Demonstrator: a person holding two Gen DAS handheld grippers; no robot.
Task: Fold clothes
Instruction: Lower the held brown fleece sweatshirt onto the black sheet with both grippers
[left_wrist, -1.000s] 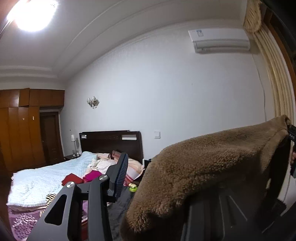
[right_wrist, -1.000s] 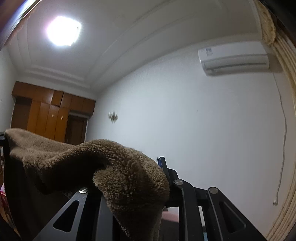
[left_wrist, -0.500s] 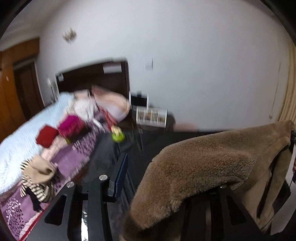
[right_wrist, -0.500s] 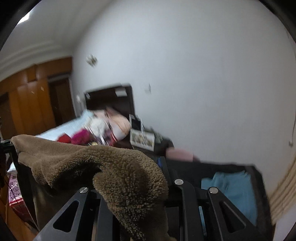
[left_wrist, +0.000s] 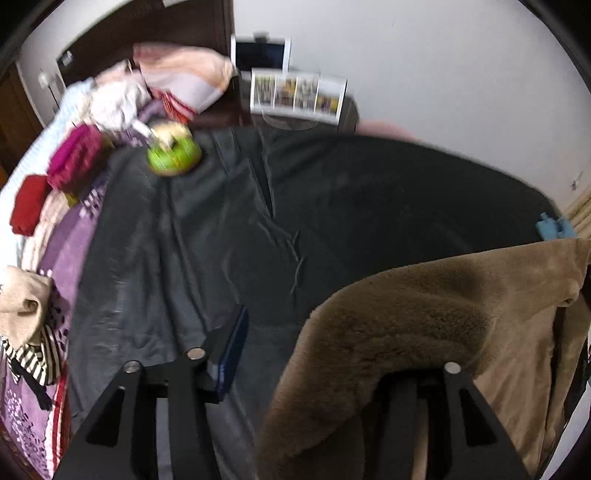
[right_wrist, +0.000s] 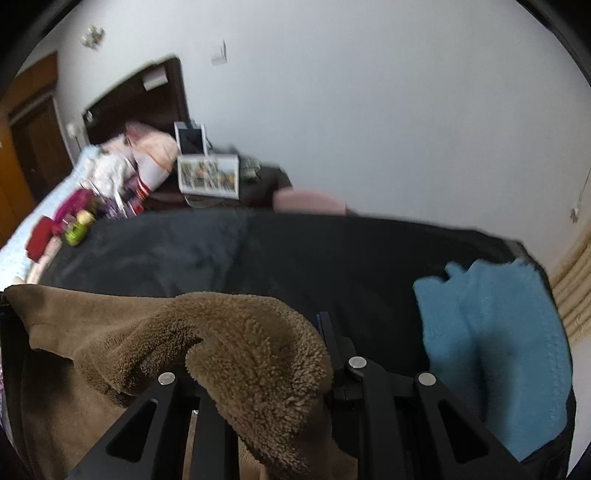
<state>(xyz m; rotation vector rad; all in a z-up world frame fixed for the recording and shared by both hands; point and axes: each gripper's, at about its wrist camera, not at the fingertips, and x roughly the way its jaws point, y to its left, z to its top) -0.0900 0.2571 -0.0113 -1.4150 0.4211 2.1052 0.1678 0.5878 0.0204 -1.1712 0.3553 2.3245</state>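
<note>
Brown fleece garment held up between both tools over the dark bed cover

The brown, fluffy fleece garment (left_wrist: 424, 332) hangs stretched between the left tool (left_wrist: 332, 354) and the right tool (right_wrist: 258, 354), each seeming to pinch a top corner, with pile spilling over the fingers and hiding the contact, so the cloth falls flat and can be laid out for folding. Below and beyond it lies the dark grey cloth-covered bed surface (left_wrist: 332, 206), which looks like the spot meant for spreading. A folded blue knitted piece (right_wrist: 495, 350) sits at the right edge of that surface, apart from the brown one, likely finished. Far left, a loose pile of pink, red and striped clothes (left_wrist: 74, 162) waits on the light bedspread beside a green round toy (left_wrist: 173, 155).
</note>
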